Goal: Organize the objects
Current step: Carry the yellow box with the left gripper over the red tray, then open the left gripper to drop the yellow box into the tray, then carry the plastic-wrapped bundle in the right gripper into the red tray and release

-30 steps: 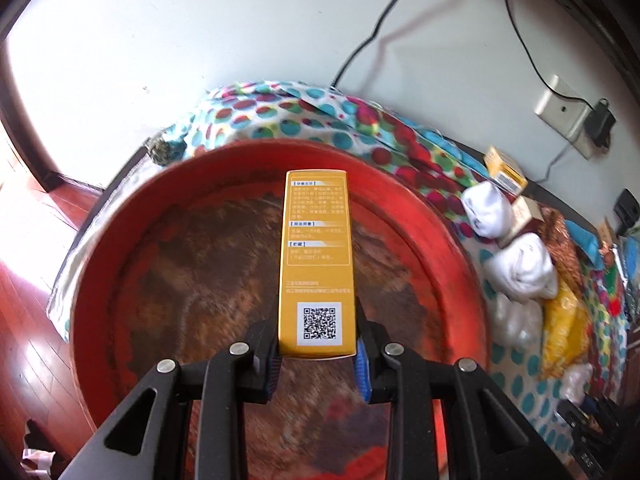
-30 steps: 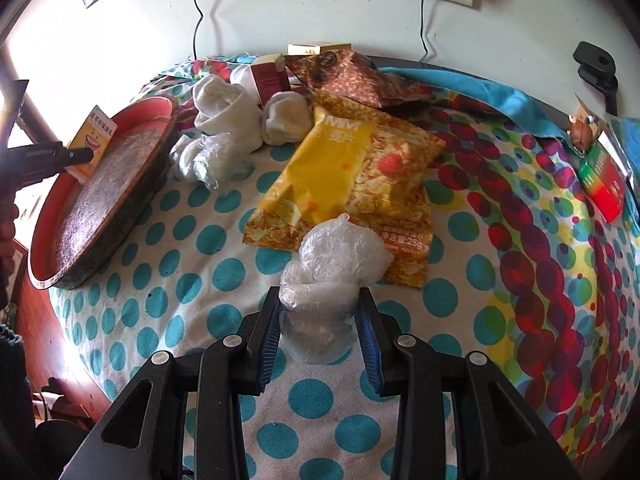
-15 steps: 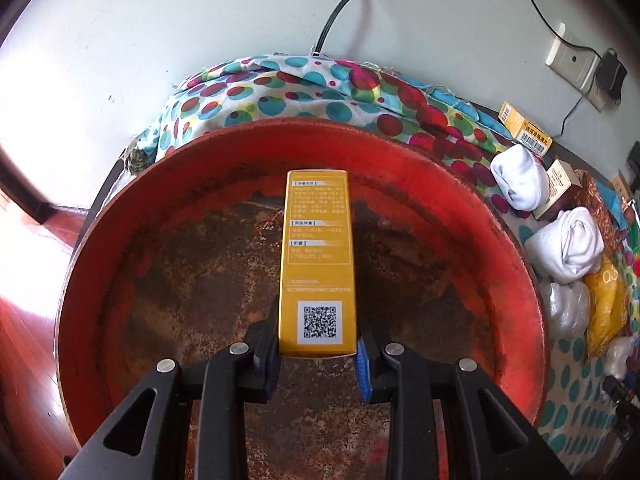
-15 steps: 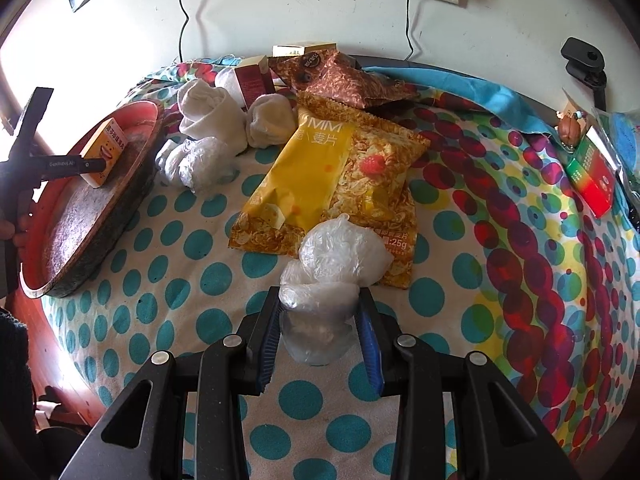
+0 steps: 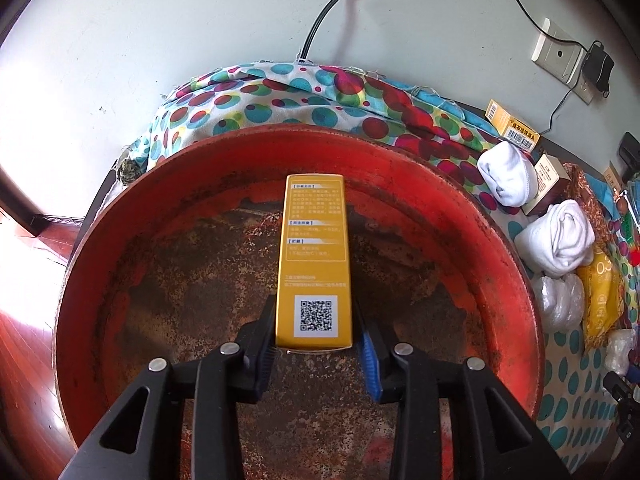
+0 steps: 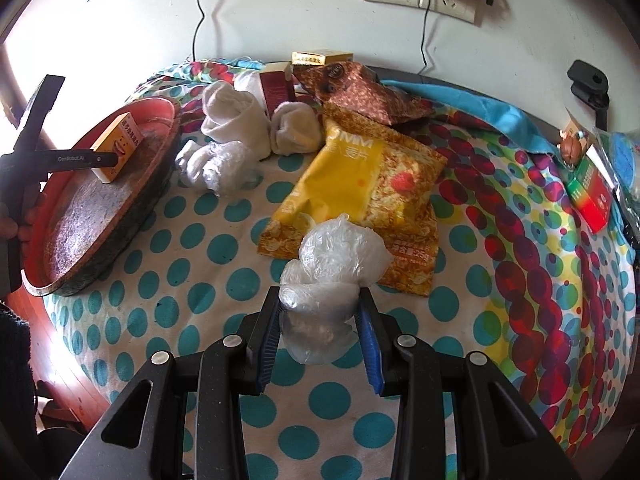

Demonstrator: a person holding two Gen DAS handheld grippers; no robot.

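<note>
Left wrist view: the left gripper (image 5: pixel 316 344) is opening; the yellow box (image 5: pixel 314 260) stands between its jaws, the right pad already clear of it, so the box is released. The box sits inside the red tray (image 5: pixel 472 216), its far end near the tray's back rim. Past the tray's right rim lie white socks (image 5: pixel 556 236), a clear plastic bag (image 5: pixel 560 300), a brown carton (image 5: pixel 546 184) and a second yellow carton (image 5: pixel 512 126) against the wall. A black cable (image 5: pixel 324 12) hangs down the wall behind the spotted cloth (image 5: pixel 280 88). Right wrist view: the right gripper (image 6: pixel 320 320) is clenched on a crumpled plastic wad (image 6: pixel 332 272) above the cloth (image 6: pixel 192 272). Directly ahead, a yellow snack bag (image 6: pixel 340 172) overlaps a second snack bag, with a brown foil pouch (image 6: pixel 360 92) behind them. Rolled socks (image 6: pixel 232 116) and another plastic bag (image 6: pixel 216 164) lie between the snack bags and the tray (image 6: pixel 132 200), blocking a straight path. The box (image 6: pixel 116 148) sits in the tray at far left, beside the left gripper's finger (image 6: pixel 80 158).
</note>
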